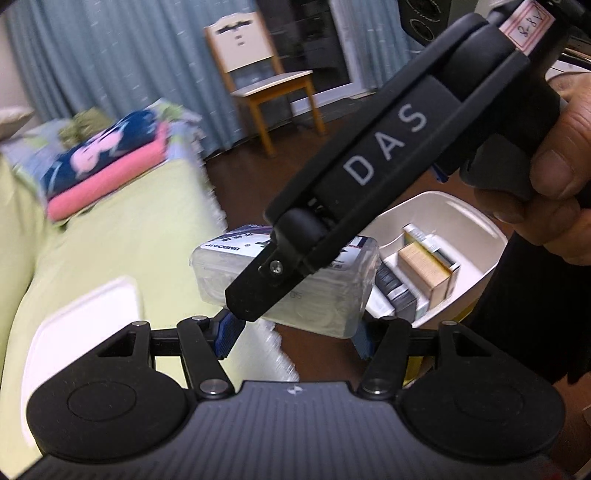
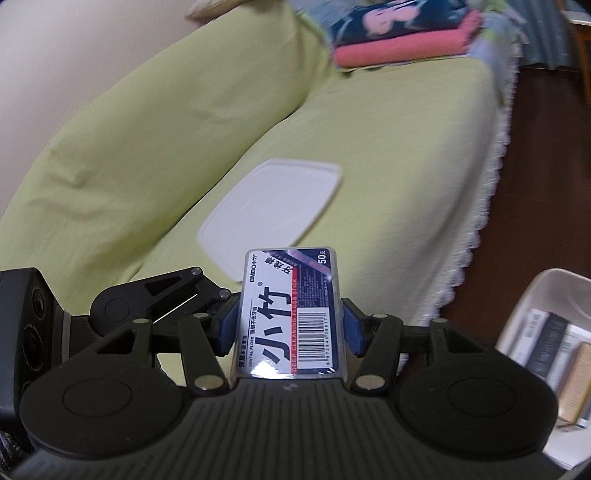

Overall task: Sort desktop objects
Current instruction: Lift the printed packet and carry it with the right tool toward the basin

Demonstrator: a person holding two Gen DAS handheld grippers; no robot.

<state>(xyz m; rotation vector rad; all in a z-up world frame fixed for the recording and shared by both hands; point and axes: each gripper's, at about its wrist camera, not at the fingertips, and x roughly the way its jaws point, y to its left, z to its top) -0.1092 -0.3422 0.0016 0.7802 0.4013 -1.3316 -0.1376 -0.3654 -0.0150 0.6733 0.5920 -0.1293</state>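
Note:
A clear dental floss box [image 2: 291,314] with a blue and white label sits between the blue pads of my right gripper [image 2: 290,326], which is shut on it. In the left wrist view the same box [image 1: 328,295] hangs in the air with a black finger [image 1: 255,291] of the right gripper across its front. My left gripper [image 1: 295,338] is open. Its blue fingertips [image 1: 227,336] stand wide apart, just below and in front of the box. A white bin [image 1: 461,206] holding several small boxes lies behind the floss box.
A white lid [image 2: 273,206] lies on the green sofa cover [image 2: 184,129]. Folded towels [image 2: 402,33] are stacked at the sofa's far end. The bin [image 2: 535,291] is low on the right over dark floor. A wooden chair [image 1: 258,85] stands by the curtain. A hand [image 1: 554,166] grips the right gripper.

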